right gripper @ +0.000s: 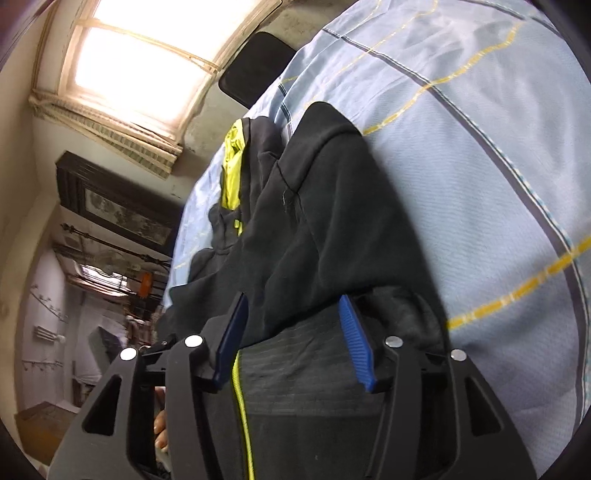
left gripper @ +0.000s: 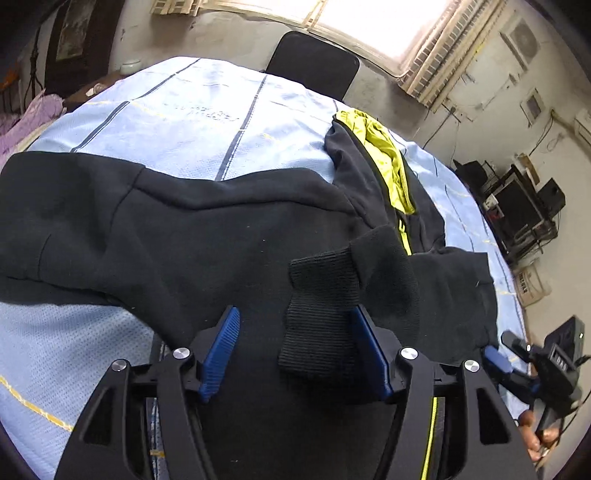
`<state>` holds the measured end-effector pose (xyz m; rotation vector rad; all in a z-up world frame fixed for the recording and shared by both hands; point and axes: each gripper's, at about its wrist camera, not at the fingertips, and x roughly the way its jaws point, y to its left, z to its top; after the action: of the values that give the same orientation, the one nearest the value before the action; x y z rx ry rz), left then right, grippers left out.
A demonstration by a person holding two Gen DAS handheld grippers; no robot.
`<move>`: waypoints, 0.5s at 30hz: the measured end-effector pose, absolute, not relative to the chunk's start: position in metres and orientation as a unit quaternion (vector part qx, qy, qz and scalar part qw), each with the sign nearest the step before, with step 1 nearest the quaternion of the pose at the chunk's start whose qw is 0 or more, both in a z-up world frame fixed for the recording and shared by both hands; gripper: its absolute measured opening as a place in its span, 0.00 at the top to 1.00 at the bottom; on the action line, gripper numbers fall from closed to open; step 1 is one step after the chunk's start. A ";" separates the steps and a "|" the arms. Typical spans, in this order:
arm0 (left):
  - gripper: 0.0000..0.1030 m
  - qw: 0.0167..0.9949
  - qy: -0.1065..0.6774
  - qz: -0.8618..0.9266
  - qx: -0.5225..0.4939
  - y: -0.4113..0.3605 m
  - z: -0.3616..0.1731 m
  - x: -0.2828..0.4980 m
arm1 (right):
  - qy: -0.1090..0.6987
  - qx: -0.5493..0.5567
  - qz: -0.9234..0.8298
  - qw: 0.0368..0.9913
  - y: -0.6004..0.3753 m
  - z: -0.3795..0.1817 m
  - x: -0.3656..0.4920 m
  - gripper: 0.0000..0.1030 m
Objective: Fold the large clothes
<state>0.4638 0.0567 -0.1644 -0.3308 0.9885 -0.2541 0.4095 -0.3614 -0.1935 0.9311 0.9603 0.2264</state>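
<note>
A large black hooded jacket [left gripper: 184,240] with a yellow-green hood lining [left gripper: 384,151] and yellow zip lies spread on a light blue bedsheet [left gripper: 207,122]. My left gripper [left gripper: 295,317] is open just above the jacket; a ribbed black sleeve cuff [left gripper: 321,314] lies between its blue fingers, against the right one. My right gripper [right gripper: 293,306] is open over the jacket's ribbed hem [right gripper: 306,365], with black fabric [right gripper: 325,206] between its blue fingers. The right gripper also shows at the right edge of the left wrist view [left gripper: 498,358].
The bed's sheet has dark and yellow stripes [right gripper: 517,291]. A black chair back [left gripper: 314,62] stands beyond the bed under a bright window [left gripper: 384,22]. Purple cloth [left gripper: 22,122] lies at the far left. Shelves with equipment [left gripper: 517,206] stand at the right.
</note>
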 end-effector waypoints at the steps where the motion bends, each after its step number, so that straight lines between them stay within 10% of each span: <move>1: 0.38 0.860 0.470 -0.121 -0.158 0.056 -0.166 0.463 | 0.447 0.429 0.101 0.778 -0.359 -0.195 0.413 0.47; 10: 0.38 0.871 0.455 -0.116 -0.146 0.056 -0.163 0.462 | 0.445 0.409 0.105 0.790 -0.343 -0.195 0.425 0.44; 15: 0.39 0.874 0.459 -0.102 -0.124 0.047 -0.161 0.466 | 0.427 0.381 0.034 0.819 -0.360 -0.193 0.422 0.93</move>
<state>0.4661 0.0473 -0.1610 -0.2593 0.9589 -0.2122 0.4225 -0.3596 -0.1928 0.8113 0.9101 0.0721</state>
